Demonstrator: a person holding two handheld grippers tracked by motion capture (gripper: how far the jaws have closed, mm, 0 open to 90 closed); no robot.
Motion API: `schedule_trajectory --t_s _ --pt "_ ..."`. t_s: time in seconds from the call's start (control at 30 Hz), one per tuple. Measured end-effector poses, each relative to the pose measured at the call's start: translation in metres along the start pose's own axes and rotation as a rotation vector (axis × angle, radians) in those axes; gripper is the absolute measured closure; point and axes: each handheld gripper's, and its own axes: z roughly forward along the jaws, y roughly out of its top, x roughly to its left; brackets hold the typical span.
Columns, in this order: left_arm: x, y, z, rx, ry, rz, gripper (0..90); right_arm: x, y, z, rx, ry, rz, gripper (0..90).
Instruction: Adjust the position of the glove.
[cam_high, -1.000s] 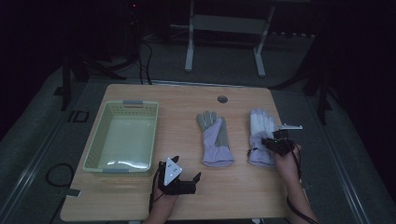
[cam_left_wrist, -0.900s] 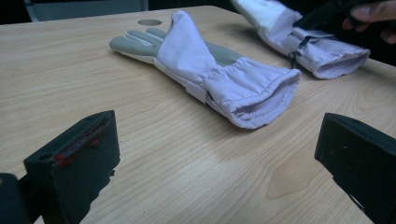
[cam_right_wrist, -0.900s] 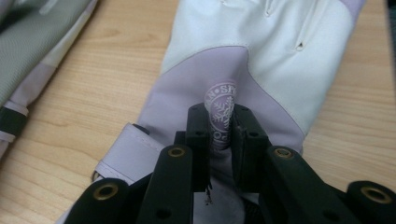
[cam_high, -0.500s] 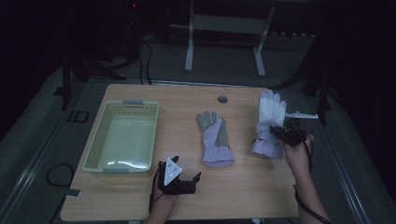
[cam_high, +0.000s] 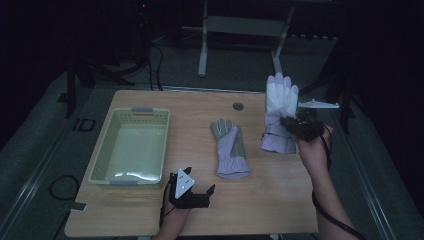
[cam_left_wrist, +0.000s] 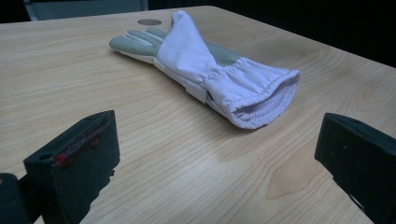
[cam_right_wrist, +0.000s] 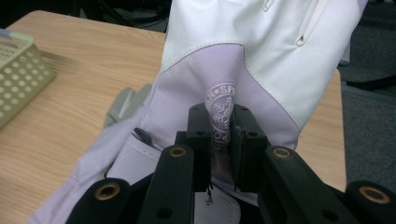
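The right tool (cam_high: 295, 124) is clamped on a fold of the white glove (cam_high: 280, 107), holding it up off the worktop (cam_high: 260, 200) at the right side, fingers pointing upward. The second glove (cam_high: 230, 147) (grey palm, lilac cuff) lies flat near the middle of the worktop. The green basket (cam_high: 102, 160) at the left has nothing in it. The left tool (cam_high: 192, 192) rests near the front edge, jaws wide apart, gripping nothing.
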Motion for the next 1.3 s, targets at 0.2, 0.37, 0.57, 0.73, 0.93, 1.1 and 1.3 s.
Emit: schedule_trajectory --t_s 0.2,0.37,0.57,0.73,0.93,1.1,1.3 --pt "0.0 0.0 0.0 -0.001 0.0 0.004 0.2 0.027 0.011 0.004 0.009 0.011 -0.029 79.5" --pt "-0.001 0.0 0.0 0.0 -0.004 0.004 0.2 0.059 0.019 0.013 0.011 0.044 -0.058 79.4" --pt "0.0 0.0 0.0 0.0 -0.004 0.003 0.2 0.088 0.018 0.025 0.053 0.078 -0.113 79.4" --pt "0.0 0.0 0.0 0.0 -0.005 0.002 0.2 0.102 0.009 0.037 0.083 0.099 -0.116 79.4" --pt "0.0 0.0 0.0 0.001 -0.005 0.003 0.2 0.109 -0.004 0.055 0.127 0.097 -0.117 79.4" --pt "0.0 0.0 0.0 0.001 -0.005 0.002 0.2 0.111 -0.015 0.068 0.157 0.092 -0.106 79.5" --pt "-0.001 0.0 0.0 0.001 -0.005 0.001 0.2 0.111 -0.028 0.087 0.205 0.099 -0.08 79.4"
